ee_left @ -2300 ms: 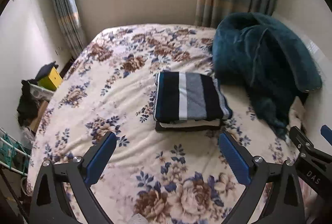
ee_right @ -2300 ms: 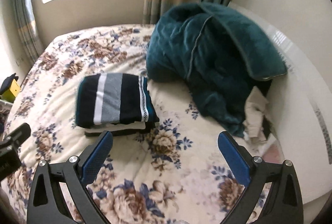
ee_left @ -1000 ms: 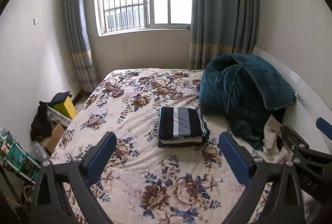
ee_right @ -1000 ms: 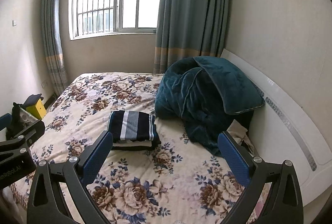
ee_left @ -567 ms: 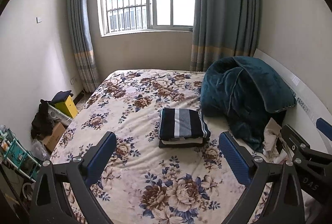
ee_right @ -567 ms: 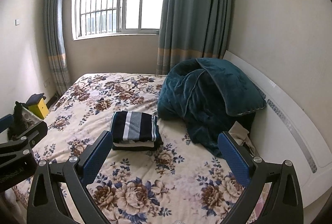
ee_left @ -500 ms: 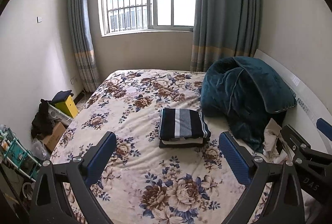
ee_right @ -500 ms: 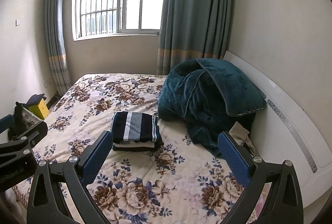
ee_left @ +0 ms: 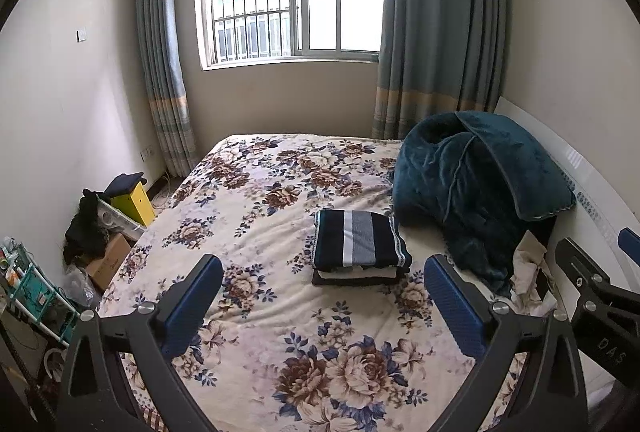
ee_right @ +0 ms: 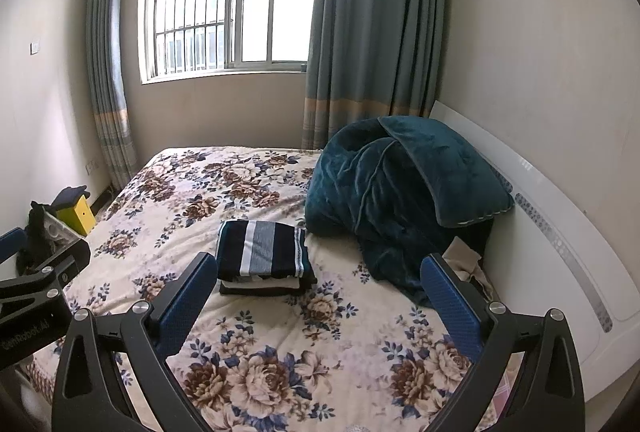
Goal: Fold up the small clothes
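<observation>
Pulled well back from the bed [ee_left: 248, 216] now, both grippers raised and empty: left gripper [ee_left: 320, 296] spread wide, right gripper [ee_right: 318, 292] likewise. Folded stack [ee_left: 358, 246] sitting tidy mid-bed beside the teal blanket [ee_left: 472, 188]. Folding looks finished; crumpled pale cloth [ee_left: 528, 272] by the headboard possibly left.

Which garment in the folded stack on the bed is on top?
The navy, white and grey striped garment. It lies flat on top of the stack; beneath it only the edges of a cream layer and a dark bottom layer show.
</observation>
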